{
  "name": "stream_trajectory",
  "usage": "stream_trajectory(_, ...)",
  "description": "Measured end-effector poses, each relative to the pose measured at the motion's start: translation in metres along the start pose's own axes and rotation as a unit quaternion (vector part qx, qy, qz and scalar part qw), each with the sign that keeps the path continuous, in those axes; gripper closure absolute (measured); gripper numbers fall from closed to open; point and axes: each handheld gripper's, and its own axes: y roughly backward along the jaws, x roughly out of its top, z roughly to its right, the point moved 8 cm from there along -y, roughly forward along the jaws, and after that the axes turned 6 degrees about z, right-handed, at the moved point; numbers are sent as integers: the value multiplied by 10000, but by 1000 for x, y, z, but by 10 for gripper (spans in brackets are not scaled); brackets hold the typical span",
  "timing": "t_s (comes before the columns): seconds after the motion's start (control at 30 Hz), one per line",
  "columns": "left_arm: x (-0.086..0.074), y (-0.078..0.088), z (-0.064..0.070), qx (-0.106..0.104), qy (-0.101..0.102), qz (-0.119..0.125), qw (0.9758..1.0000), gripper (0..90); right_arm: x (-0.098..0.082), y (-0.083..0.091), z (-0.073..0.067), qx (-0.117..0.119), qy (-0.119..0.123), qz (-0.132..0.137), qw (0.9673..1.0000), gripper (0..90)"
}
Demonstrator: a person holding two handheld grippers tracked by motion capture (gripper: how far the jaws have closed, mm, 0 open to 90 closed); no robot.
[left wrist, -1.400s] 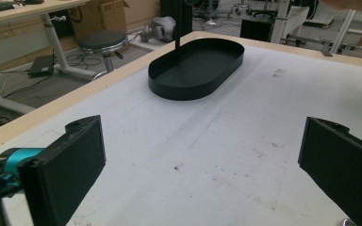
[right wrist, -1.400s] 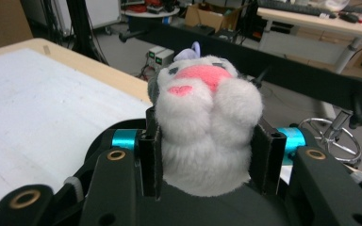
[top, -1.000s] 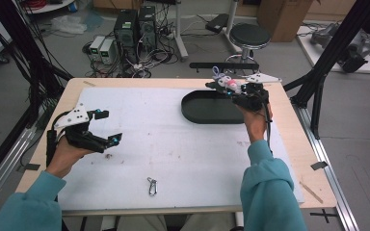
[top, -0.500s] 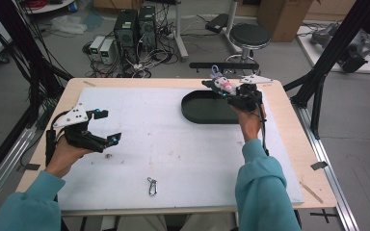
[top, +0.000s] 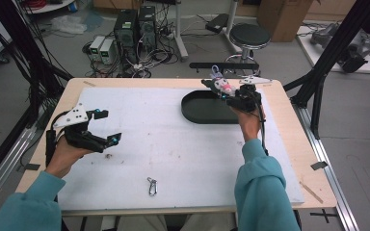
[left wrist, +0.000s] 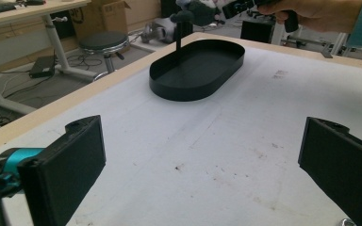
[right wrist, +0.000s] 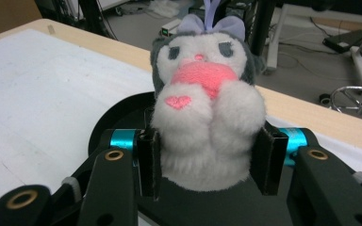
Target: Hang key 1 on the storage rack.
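A small grey and white plush toy (right wrist: 206,106) with a pink heart and a lilac bow sits squeezed between the jaws of my right gripper (right wrist: 207,162). In the high view that gripper (top: 221,89) holds the plush toy (top: 219,84) above the far right end of a black oval tray (top: 197,113). The tray (left wrist: 198,63) lies at the back right of the white mat. My left gripper (top: 103,127) hovers over the mat's left side, jaws wide apart with nothing between them. A small metal carabiner (top: 151,186) lies near the mat's front edge.
The white mat (top: 173,144) covers most of a wooden table (top: 289,144). Behind the table stand a black stool (top: 249,36), computer boxes (top: 135,24) and cables on the floor. Black frame posts (top: 325,67) rise at the right and left sides.
My right gripper has moved slightly farther back over the tray's far end with the plush toy in it. The left gripper has stayed put.
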Motion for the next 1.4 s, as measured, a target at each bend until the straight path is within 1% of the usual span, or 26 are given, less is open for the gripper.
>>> stream_trajectory(0.13, 0, -1, 1, -3, 12, 6, 10000, 17, -2, -1, -1, 64, -79, -94, 9999, 523)
stream_trajectory(0.2, 0, -1, 0, 0, 11, 5, 10000, 17, -3, -1, 0, 40, -49, -119, 9999, 515)
stream_trajectory(0.27, 0, -1, 1, -3, 11, -1, 10000, 17, -4, -1, -1, 83, -46, -140, 9999, 475)
stream_trajectory(0.3, 0, 0, 1, -9, 8, -3, 10000, 17, -4, -1, -1, 78, -51, -165, 9998, 405)
stream_trajectory(0.33, 0, 0, 1, -3, 15, 1, 10000, 17, -5, -2, -1, 33, -7, -216, 9998, 306)
stream_trajectory(0.4, 0, 0, 1, -10, -1, 7, 10000, 17, -8, -3, 0, -179, 150, -366, 9991, 128)
stream_trajectory(0.43, 1, 0, 2, -16, 4, 17, 10000, 17, -8, -3, 0, -294, 159, -375, 9987, 81)
stream_trajectory(0.47, 1, -1, 2, -17, 7, 19, 10000, 17, -8, -2, -1, -282, 101, -363, 9989, 35)
stream_trajectory(0.5, 1, -1, 2, -20, 0, 15, 10000, 17, -6, -1, -2, -210, 69, -274, 9994, 7)
stream_trajectory(0.53, 1, -1, 2, -25, -1, 18, 10000, 17, -4, 0, -4, -118, -20, -178, 9998, 7)
stream_trajectory(0.57, 1, -1, 2, -24, 2, 17, 10000, 17, -1, 2, -5, -44, -49, -99, 9999, 6)
stream_trajectory(0.63, 1, -1, 2, -6, 20, 49, 10000, 17, 1, 5, -7, 11, -41, -52, 10000, 7)
stream_trajectory(0.7, 2, -1, 2, -4, 14, 73, 10000, 17, 3, 9, -9, 129, -49, -23, 9999, 7)
stream_trajectory(0.73, 2, 0, 2, 23, -7, 64, 10000, 17, 4, 12, -11, 154, -95, -8, 9998, 7)
stream_trajectory(0.83, 2, 0, 3, 46, -31, 48, 10000, 17, 6, 25, -15, 256, -112, 172, 9995, 7)
stream_trajectory(0.87, 3, 1, 3, 57, -20, 52, 10000, 17, 7, 32, -18, 322, -89, 240, 9992, 7)
stream_trajectory(0.9, 3, 1, 4, 72, -8, 68, 10000, 17, 7, 38, -20, 390, -103, 306, 9987, 7)
stream_trajectory(1.0, 6, 2, 6, 91, 26, 160, 9998, 17, 6, 53, -27, 475, -56, 479, 9977, 7)
stream_trajectory(1.07, 7, 3, 7, 101, 1, 200, 9997, 17, 5, 64, -32, 558, 6, 555, 9969, 7)
stream_trajectory(1.1, 8, 4, 8, 111, 11, 230, 9997, 17, 5, 69, -35, 596, -14, 627, 9963, 7)
stream_trajectory(1.13, 7, 5, 9, 117, 48, 263, 9996, 17, 5, 75, -37, 659, -64, 719, 9952, 7)
stream_trajectory(1.2, 6, 6, 11, 112, -9, 266, 9996, 17, 5, 84, -42, 770, -69, 920, 9928, 7)
stream_trajectory(1.23, 6, 6, 11, 120, 9, 283, 9995, 17, 3, 87, -45, 821, -84, 949, 9921, 7)
stream_trajectory(1.33, 5, 8, 13, 111, 0, 341, 9994, 17, -1, 94, -51, 890, 18, 1113, 9898, 7)
stream_trajectory(1.4, 4, 9, 14, 126, 3, 367, 9992, 17, -5, 99, -54, 929, 107, 1161, 9888, 6)
